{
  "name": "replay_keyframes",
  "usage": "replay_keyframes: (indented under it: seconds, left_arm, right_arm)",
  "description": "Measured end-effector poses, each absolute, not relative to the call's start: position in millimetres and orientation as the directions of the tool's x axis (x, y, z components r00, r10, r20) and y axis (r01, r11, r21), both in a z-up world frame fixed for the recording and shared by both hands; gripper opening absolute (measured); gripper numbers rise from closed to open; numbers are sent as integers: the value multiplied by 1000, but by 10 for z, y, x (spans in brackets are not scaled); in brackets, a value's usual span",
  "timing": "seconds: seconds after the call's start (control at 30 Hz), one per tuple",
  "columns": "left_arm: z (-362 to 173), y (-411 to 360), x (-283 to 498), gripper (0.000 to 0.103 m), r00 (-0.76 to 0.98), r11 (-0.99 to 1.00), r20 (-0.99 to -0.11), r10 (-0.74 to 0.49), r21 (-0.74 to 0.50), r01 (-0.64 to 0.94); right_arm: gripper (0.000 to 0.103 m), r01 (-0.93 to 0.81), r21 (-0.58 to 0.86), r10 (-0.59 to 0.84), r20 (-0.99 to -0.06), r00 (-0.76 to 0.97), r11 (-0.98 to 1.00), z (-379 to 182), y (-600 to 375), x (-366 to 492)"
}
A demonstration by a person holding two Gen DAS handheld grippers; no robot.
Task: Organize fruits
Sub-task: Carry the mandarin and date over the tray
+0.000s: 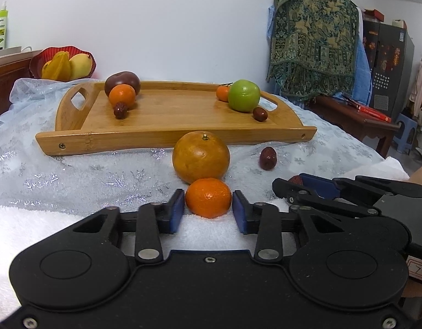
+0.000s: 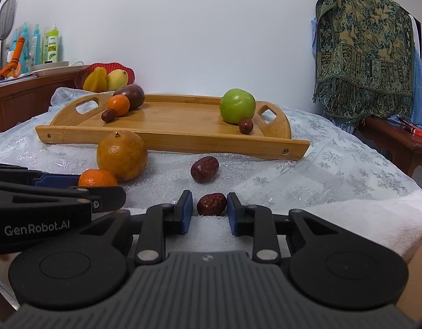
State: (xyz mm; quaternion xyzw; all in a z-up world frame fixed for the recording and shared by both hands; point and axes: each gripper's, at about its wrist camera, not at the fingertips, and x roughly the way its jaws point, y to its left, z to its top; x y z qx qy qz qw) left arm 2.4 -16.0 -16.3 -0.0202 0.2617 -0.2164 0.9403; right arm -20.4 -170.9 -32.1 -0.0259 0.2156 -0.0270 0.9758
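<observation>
A wooden tray (image 1: 167,139) (image 2: 167,139) lies on the cloth-covered table. On its left end sit a dark plum (image 1: 123,80), a mandarin (image 1: 122,96) and a red date (image 1: 120,110); on its right end a green apple (image 1: 243,95), a small mandarin (image 1: 222,93) and a date (image 1: 259,114). My left gripper (image 1: 208,209) is open around a mandarin (image 1: 208,197) in front of a large orange (image 1: 201,160). My right gripper (image 2: 209,211) is open around a red date (image 2: 211,204). Another date (image 2: 204,169) lies just beyond.
A red bowl (image 1: 35,63) with yellow fruit stands at the back left by a wooden cabinet. A patterned green cloth (image 1: 312,35) hangs at the right above a low wooden table (image 1: 356,120). A white towel (image 2: 347,213) covers the near table edge.
</observation>
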Motion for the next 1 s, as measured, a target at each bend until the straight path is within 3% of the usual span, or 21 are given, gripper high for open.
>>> replay_keyframes:
  seconds: [0.13, 0.47, 0.73, 1.0]
  left_arm:
    - [-154, -151, 12, 32, 775, 907, -475, -417, -170, 385]
    - [-69, -134, -54, 32, 802, 909, -431, -414, -154, 387]
    - [86, -19, -67, 32, 849, 915, -339, -404, -159, 372]
    - [182, 89, 244, 32, 873, 947, -368, -321, -147, 286]
  right_arm:
    - [26, 27, -81, -59, -421, 905, 996, -321, -1679, -201]
    - [26, 21, -58, -42, -394, 918, 998, -258, -1690, -229]
    - [26, 14, -39, -26, -350, 937, 999, -126, -1733, -189]
    - [26, 37, -9, -38, -314, 949, 999, 49, -1864, 33]
